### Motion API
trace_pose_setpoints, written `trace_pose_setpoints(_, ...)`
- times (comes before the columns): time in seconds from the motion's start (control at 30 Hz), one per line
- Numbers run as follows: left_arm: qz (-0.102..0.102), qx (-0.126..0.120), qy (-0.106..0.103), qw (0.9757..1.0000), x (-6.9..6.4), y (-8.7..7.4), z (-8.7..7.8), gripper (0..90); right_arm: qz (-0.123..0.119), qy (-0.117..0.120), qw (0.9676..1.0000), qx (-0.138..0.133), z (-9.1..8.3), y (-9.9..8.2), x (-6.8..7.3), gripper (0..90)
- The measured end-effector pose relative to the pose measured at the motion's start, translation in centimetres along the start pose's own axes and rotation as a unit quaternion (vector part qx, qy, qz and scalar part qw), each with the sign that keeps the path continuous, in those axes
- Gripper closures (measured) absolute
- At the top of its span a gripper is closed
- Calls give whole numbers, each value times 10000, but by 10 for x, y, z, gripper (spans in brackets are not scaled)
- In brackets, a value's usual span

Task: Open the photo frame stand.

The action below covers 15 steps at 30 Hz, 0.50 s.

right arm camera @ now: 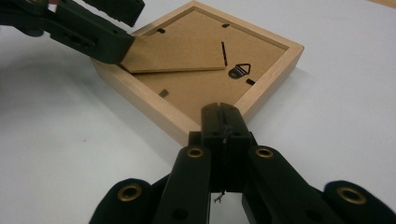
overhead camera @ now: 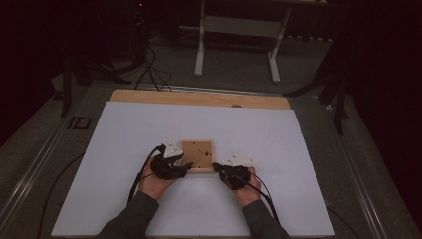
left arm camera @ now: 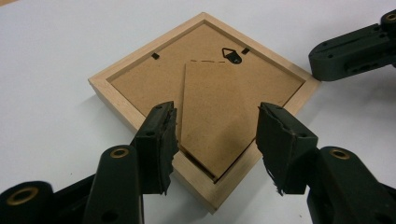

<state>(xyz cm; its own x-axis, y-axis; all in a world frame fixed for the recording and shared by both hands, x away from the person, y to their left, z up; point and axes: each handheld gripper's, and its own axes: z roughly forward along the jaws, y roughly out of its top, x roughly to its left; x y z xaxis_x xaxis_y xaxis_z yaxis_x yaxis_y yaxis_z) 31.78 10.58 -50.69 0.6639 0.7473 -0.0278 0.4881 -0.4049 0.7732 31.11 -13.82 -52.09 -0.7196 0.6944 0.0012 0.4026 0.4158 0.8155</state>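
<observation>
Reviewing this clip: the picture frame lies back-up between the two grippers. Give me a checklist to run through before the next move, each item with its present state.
1. Picture frame lies flat, back up, on the white sheet: ok.
2. Left gripper open, astride the stand flap: ok.
3. Pads pressing the flap: not ok, a gap shows on both sides.
4. Right gripper shut, tip at the frame's near corner: ok.
5. Its tip steadies the frame: cannot tell.
6. Hanger hook away from both grippers: ok.

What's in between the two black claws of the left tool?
In the left gripper view, the near corner of the wooden frame sits between them, with the tip of its brown fold-out stand. The left tool is open, its jaws apart.
</observation>
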Motion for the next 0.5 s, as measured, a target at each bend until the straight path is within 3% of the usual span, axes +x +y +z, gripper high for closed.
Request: trace_pose_setpoints(0.5, 37, 113, -44, 9999, -1, -1, 10, 473, -109, 5, 9999, 25, 0, 1, 2, 900)
